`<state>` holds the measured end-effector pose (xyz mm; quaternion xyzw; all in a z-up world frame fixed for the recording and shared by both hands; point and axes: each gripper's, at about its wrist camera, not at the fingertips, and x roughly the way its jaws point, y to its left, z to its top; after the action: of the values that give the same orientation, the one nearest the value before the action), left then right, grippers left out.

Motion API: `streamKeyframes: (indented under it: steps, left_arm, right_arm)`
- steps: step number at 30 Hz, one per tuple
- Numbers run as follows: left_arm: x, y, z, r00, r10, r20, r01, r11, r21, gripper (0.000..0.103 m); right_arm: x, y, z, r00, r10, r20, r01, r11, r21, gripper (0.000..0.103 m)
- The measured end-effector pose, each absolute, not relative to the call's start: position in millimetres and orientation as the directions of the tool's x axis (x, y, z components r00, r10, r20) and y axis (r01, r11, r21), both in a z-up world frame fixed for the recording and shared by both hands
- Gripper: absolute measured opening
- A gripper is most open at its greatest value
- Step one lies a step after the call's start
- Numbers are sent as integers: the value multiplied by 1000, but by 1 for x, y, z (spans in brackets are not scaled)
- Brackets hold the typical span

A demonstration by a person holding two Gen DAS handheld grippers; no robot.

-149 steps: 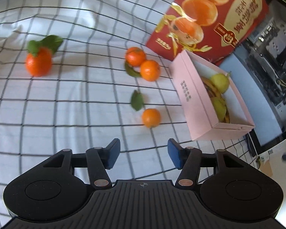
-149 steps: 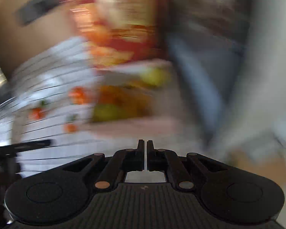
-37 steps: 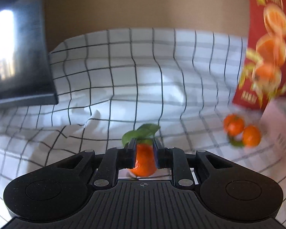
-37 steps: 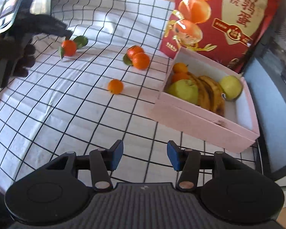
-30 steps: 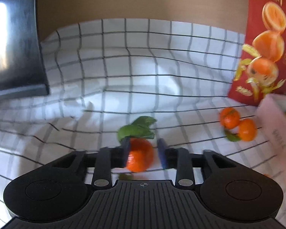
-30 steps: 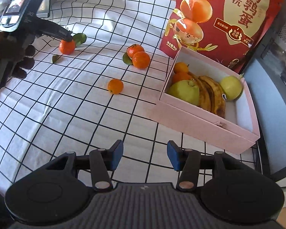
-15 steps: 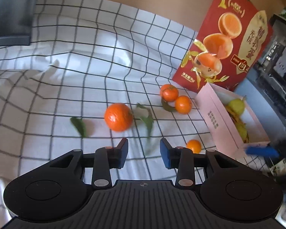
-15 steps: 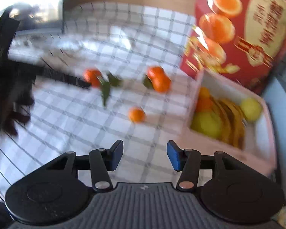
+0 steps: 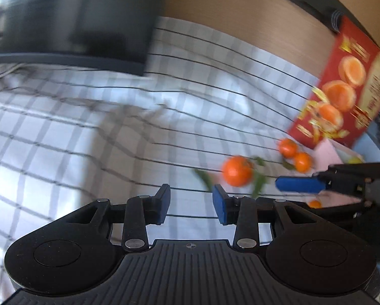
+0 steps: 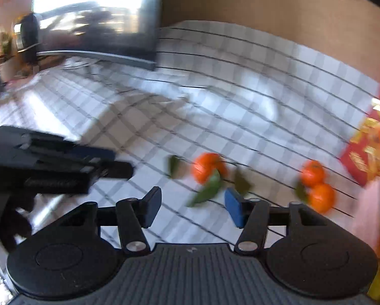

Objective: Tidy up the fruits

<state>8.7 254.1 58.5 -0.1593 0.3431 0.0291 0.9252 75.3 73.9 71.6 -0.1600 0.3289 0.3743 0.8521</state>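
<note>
A large tangerine (image 9: 237,170) lies on the checked cloth (image 9: 88,139) with loose green leaves (image 10: 207,188) around it. My left gripper (image 9: 191,203) is open and empty, with the tangerine ahead and to its right. My right gripper (image 10: 193,207) points at that tangerine (image 10: 207,167), which lies just beyond its fingertips. Its jaws are closing, with nothing pressed between the pads. A pair of tangerines (image 10: 316,185) sits to the right, near the pink box (image 10: 370,211). A small tangerine (image 9: 315,204) shows under the right gripper's blue finger (image 9: 299,185).
A red snack bag (image 9: 342,101) stands behind the pink box (image 9: 329,150) at the right. A dark monitor (image 10: 101,17) stands at the cloth's far left edge. The left gripper's body (image 10: 63,167) reaches in from the left of the right wrist view. Both views are motion-blurred.
The left gripper let go of the large tangerine, which now lies on the cloth with its leaves scattered, and drew back. The right gripper swung left from the box toward that tangerine.
</note>
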Motion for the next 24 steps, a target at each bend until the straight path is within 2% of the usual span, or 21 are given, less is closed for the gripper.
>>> streamKeyframes:
  steps: [3, 5, 7, 12, 13, 14, 20, 24]
  left_arm:
    - [-2, 272, 56, 752, -27, -659, -213, 936, -281, 41]
    - [-9, 279, 54, 744, -17, -668, -231, 932, -281, 41]
    - [-17, 283, 52, 739, -15, -674, -242, 927, -286, 41]
    - [-29, 281, 46, 729, -32, -684, -244, 921, -303, 41]
    - [-31, 279, 44, 726, -35, -686, -243, 921, -305, 41]
    - [-31, 278, 43, 724, -40, -688, -240, 921, -306, 41]
    - [-19, 262, 42, 729, -98, -677, -171, 932, -319, 41]
    - [-2, 237, 42, 727, -162, -667, -83, 944, -320, 41]
  right_arm:
    - [78, 109, 59, 522, 531, -667, -757, 649, -77, 38]
    - [85, 131, 46, 537, 514, -669, -757, 643, -114, 26]
    - [95, 147, 33, 561, 481, -674, -740, 656, -148, 21]
    - [118, 155, 18, 558, 456, -693, -699, 708, -97, 20]
    - [121, 155, 19, 552, 452, -701, -692, 717, -82, 12]
    - [122, 153, 20, 540, 450, -711, -686, 725, -62, 1]
    - [72, 93, 62, 520, 520, -678, -667, 743, 57, 1]
    - [32, 13, 76, 589, 444, -675, -549, 833, 70, 0]
